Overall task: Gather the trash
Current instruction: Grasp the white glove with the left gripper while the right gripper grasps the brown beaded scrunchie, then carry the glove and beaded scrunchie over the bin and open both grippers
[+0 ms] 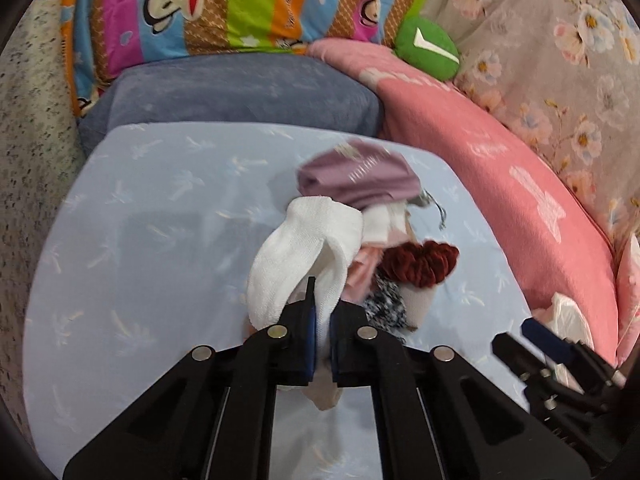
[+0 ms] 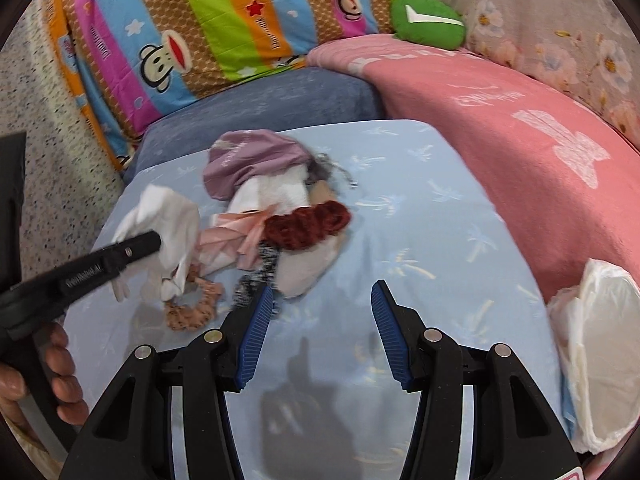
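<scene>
left wrist: jaws clamp white cloth (image 1: 296,256)

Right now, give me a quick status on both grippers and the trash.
Left gripper shut on white cloth. Right gripper open, empty, over blue sheet. White plastic bag at right edge. Nothing blocking.

I note, off the far edge of the light blue mat (image 2: 420,216): blue cushion (image 1: 236,92), striped monkey-print pillow (image 2: 200,20), green plush (image 2: 430,20); pink blanket (image 2: 500,120) along its right edge, floral cloth (image 1: 560,60) beyond.
</scene>
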`<state>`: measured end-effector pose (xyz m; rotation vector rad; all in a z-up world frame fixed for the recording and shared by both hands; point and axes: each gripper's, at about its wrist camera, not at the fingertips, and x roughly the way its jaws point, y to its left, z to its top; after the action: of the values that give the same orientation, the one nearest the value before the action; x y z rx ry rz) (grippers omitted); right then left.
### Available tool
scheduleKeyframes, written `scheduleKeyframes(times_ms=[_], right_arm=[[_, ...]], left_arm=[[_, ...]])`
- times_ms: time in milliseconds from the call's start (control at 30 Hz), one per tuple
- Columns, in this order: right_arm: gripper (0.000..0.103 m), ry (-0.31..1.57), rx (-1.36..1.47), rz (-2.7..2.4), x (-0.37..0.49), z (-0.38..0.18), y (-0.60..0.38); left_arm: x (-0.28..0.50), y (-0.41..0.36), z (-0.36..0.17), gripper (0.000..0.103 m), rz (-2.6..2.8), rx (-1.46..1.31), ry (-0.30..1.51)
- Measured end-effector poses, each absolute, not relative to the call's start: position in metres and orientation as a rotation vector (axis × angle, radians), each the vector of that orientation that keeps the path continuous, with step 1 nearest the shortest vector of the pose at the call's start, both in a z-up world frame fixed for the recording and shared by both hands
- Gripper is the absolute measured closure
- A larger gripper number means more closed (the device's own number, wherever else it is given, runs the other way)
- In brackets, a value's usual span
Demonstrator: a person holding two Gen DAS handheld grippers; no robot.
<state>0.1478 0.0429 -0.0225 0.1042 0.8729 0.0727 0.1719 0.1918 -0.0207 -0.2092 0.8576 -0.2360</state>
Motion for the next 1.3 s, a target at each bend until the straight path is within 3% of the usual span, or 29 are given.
scheduleKeyframes(times_ms=[200,500,633,700,833,1300], right_arm=[[0.052,0.918,0.101,0.199,0.169,-0.038,0.09],[0.065,1.019,0.066,0.251,0.203,-0.083,0.14],[0.085,1.079,0.054,0.245,0.214,-0.104,0.148],[0.091,1.07,0.045,0.246,0.213,-0.103,0.149],[0.095,1.032,0.072,0.246,0.209,-0.084,0.144],[0.095,0.745,0.181,0.148,0.166,0.044,0.062]], left_arm=[[0.176,0.217,-0.018,0.098,-0.181,-0.22,0.843],[0.177,0.24,-0.036,0.098,-0.148,-0.229,0.881],[0.177,0.244,-0.042,0.098,-0.15,-0.238,0.895],[0.175,0.244,-0.044,0.098,-0.155,-0.238,0.9],[0.172,0.241,-0.042,0.098,-0.169,-0.235,0.896],[0.148,0.165,0.024,0.098,-0.32,-0.158,0.76]])
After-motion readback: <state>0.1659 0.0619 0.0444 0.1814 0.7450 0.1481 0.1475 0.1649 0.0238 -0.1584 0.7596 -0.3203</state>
